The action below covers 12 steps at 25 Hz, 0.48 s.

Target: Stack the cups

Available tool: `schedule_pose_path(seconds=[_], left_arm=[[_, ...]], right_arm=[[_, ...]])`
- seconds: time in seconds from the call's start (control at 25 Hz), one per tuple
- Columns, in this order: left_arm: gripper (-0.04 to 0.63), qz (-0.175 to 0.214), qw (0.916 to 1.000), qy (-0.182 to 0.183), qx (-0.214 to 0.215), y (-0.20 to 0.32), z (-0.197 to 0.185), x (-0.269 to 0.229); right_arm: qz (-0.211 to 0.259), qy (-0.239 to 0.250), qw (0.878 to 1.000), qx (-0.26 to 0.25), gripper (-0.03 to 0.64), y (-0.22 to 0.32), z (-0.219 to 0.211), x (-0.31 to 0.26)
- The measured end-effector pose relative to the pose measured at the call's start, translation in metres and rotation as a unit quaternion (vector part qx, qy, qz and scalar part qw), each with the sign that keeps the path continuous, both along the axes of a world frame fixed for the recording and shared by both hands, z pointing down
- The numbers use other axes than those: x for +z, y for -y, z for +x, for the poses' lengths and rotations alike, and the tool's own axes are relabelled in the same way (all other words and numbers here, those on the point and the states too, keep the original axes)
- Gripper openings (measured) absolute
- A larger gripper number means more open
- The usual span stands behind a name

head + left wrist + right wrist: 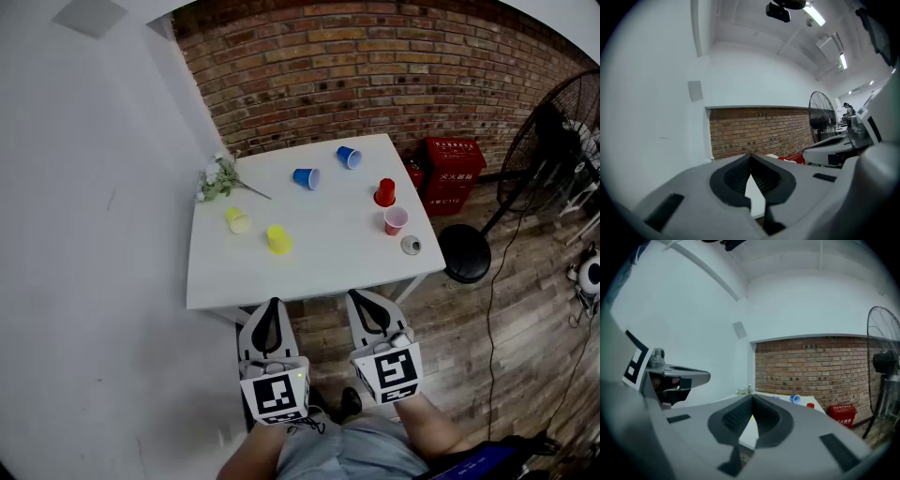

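Note:
Several plastic cups are scattered on the white table (328, 258). Two blue cups (306, 177) (349, 157) lie on their sides at the back. A red cup (384, 192) stands upside down at the right, and a pink cup (396, 220) stands upright just in front of it. Two yellow cups (238, 220) (277, 239) lie at the left. My left gripper (273, 304) and right gripper (359, 298) hover side by side before the table's near edge, both shut with nothing in them. In the right gripper view a blue cup (795, 399) and a red cup (810, 405) show far off.
A sprig of white flowers (217, 178) lies at the table's back left corner, and a small round grey lid (411, 246) lies near the right edge. Beside the table stand a black stool (465, 252), a red box (448, 172) and a floor fan (553, 141). A brick wall runs behind.

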State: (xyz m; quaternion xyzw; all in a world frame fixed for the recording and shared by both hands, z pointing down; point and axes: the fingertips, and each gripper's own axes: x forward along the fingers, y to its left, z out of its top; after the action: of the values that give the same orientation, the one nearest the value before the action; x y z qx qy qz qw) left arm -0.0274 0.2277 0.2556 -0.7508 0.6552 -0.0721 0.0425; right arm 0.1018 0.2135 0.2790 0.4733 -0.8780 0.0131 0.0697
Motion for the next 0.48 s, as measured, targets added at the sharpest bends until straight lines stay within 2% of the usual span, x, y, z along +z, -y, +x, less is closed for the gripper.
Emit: schedule_pose_path(seconds=[0.28,0.4,0.48], left_arm=[[0.002,-0.002,1.0000,0.001,-0.007,0.004,0.017,0.005],[0.002,-0.005,0.9998,-0.003,-0.021,0.007,0.012,0.007],[0.002,-0.011,0.9994,-0.006,-0.033,0.009,0.004,0.011]], right_arm=[[0.003,0.016,1.000,-0.017,0.005,0.006,0.012,0.003],[-0.004,0.030,0.999,-0.036,0.007,0.010,0.011,0.004],[-0.014,0.032,0.998,-0.051,0.099,0.013,0.006,0.008]])
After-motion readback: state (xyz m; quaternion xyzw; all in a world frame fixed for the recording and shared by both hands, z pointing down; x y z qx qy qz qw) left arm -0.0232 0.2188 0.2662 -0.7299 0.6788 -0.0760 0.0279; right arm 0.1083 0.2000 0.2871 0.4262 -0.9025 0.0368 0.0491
